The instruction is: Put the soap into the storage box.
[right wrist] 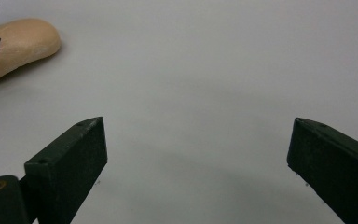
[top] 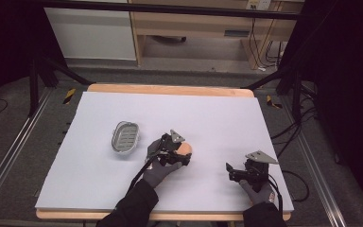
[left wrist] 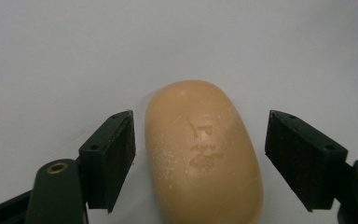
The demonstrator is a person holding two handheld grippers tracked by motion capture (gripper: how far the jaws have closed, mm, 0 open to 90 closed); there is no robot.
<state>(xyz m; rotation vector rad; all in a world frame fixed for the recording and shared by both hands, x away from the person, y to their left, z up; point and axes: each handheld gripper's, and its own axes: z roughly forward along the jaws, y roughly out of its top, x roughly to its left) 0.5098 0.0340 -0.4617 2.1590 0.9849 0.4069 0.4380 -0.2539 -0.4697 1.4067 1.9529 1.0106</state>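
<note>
Inspecting the grasp setup: I have the left gripper (left wrist: 200,154) set over the soap bar (left wrist: 204,154), jaws spread to either side of it and not yet touching.
Soap bar position: lying flat on the counter (top: 217,118) near its middle, embossed face up, just right of the soap dish (top: 124,137) and apart from it.
Reason for the placement: the bar lies lengthwise between the jaws, so the pads face its long sides; I judge this the narrower and steadier span to close on.
Left gripper state: released; a gap shows at each pad in the left gripper view, wider at the right pad than at the left.
Left hand pose: in the high view my gloved left hand (top: 159,166) reaches forward and rightward from the near edge, the gripper angled down at the bar.
Soap dish: grey, slatted, oval, sitting to the left with nothing in it; I judge it the likely destination.
Right gripper state: the right gripper (right wrist: 198,154) is released, jaws wide, nothing between them.
Right hand pose: parked low over bare counter at the near right, well apart from the bar, pointing leftward toward it.
Risk noted: the bar looks smooth and rounded; an off-centre close could squirt it sideways.
</note>
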